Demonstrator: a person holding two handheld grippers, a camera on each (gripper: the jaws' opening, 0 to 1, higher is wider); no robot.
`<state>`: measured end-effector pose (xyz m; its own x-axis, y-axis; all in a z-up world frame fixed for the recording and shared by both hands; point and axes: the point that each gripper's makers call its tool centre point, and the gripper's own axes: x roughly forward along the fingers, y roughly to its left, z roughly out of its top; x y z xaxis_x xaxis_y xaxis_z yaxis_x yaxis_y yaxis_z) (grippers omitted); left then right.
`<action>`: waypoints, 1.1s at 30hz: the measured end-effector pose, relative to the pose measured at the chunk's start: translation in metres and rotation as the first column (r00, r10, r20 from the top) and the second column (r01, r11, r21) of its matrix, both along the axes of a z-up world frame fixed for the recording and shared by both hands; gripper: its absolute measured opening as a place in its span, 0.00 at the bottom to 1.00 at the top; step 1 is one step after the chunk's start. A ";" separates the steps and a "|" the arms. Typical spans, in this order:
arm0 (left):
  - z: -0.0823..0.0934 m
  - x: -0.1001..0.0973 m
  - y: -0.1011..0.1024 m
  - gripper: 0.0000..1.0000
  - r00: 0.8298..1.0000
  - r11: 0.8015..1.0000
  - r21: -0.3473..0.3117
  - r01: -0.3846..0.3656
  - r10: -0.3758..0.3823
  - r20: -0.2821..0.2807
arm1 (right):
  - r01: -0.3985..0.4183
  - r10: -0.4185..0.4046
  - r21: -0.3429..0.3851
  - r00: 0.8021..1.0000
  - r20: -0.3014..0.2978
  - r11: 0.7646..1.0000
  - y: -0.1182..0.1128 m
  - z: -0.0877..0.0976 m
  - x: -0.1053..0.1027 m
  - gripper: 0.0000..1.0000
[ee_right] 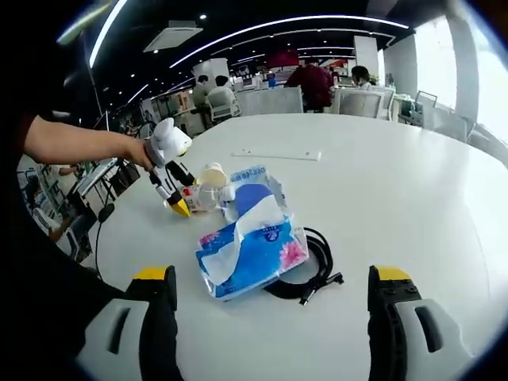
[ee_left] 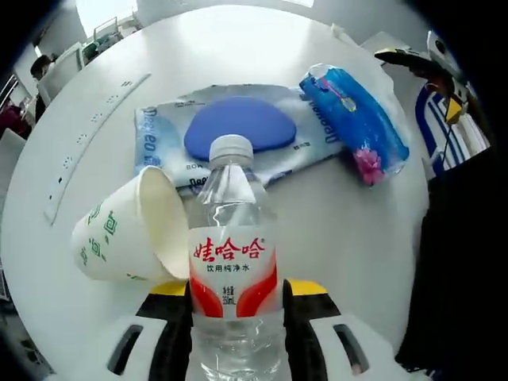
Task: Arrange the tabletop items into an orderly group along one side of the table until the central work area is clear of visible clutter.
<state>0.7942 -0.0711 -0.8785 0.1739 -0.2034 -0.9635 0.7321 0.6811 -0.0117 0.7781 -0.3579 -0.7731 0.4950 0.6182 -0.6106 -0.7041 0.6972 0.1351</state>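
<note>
My left gripper is shut on a clear water bottle with a red and white label and a white cap, held upright over the white table. A paper cup with green print lies on its side against the bottle's left. Behind them lies a wet-wipes pack with a blue lid, and to its right a blue tissue pack. In the right gripper view my right gripper stands open and holds nothing, just short of the tissue pack. A black cable lies coiled beside that pack.
A person's arm holds the left gripper with the bottle by the cup and wipes pack. A long white strip is set into the table. Chairs and people sit beyond the far edge.
</note>
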 end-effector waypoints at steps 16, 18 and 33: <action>0.000 0.001 0.003 0.40 1.000 1.000 0.012 0.000 0.000 0.031 | 0.010 -0.010 0.006 1.000 -0.009 1.000 0.001 -0.002 0.003 0.96; 0.000 0.000 0.002 0.39 0.999 1.000 0.010 0.005 -0.006 0.041 | 0.010 -0.009 0.008 1.000 -0.010 1.000 0.002 -0.002 0.002 0.96; 0.003 0.000 0.001 0.35 0.994 0.996 0.050 0.077 -0.080 0.074 | 0.005 -0.005 0.012 1.000 -0.001 1.000 0.001 0.000 0.007 0.96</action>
<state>0.7940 -0.0700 -0.8753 0.2326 -0.1737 -0.9569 0.7808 0.6199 0.0772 0.7849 -0.3565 -0.7733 0.4979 0.6225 -0.6038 -0.7002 0.6994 0.1437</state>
